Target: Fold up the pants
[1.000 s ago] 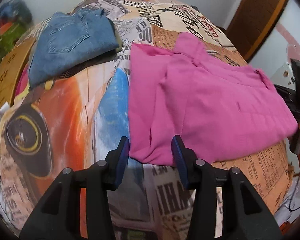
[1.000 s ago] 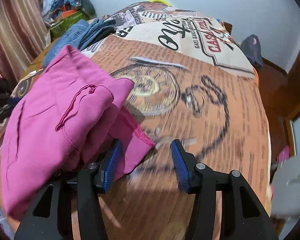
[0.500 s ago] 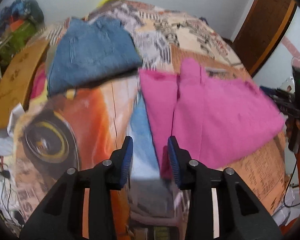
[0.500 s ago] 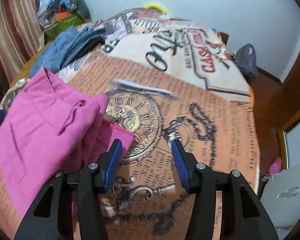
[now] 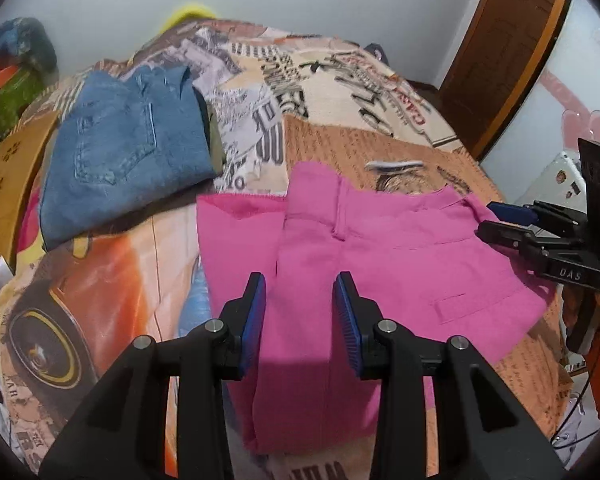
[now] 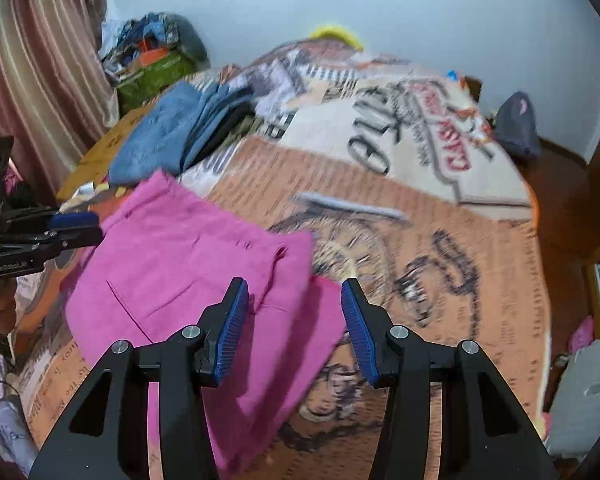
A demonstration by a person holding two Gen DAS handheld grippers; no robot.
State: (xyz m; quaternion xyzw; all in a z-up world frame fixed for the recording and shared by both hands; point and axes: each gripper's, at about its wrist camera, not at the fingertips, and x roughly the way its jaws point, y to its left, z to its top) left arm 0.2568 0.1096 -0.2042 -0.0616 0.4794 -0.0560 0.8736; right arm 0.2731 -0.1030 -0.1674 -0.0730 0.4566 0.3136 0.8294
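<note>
Pink pants (image 5: 380, 248) lie folded on the printed bedspread (image 5: 340, 92), waistband toward the right. They also show in the right wrist view (image 6: 188, 272). My left gripper (image 5: 300, 320) is open and empty, hovering over the pants' left part. My right gripper (image 6: 294, 328) is open and empty above the pants' near corner. The right gripper also shows in the left wrist view (image 5: 496, 220), at the waistband side. The left gripper shows in the right wrist view (image 6: 80, 228), at the far side of the pants.
Folded blue jeans (image 5: 124, 152) lie on the bed's far left, also in the right wrist view (image 6: 172, 136). A wooden board (image 5: 8, 172) sits at the left edge. A wooden door (image 5: 508, 48) stands at the right. A clothes pile (image 6: 152, 52) is in the far corner.
Both grippers have pulled back and lifted from the pants. The pants now lie flatter, with the raised fold by the right gripper laid down. Both stay open.
</note>
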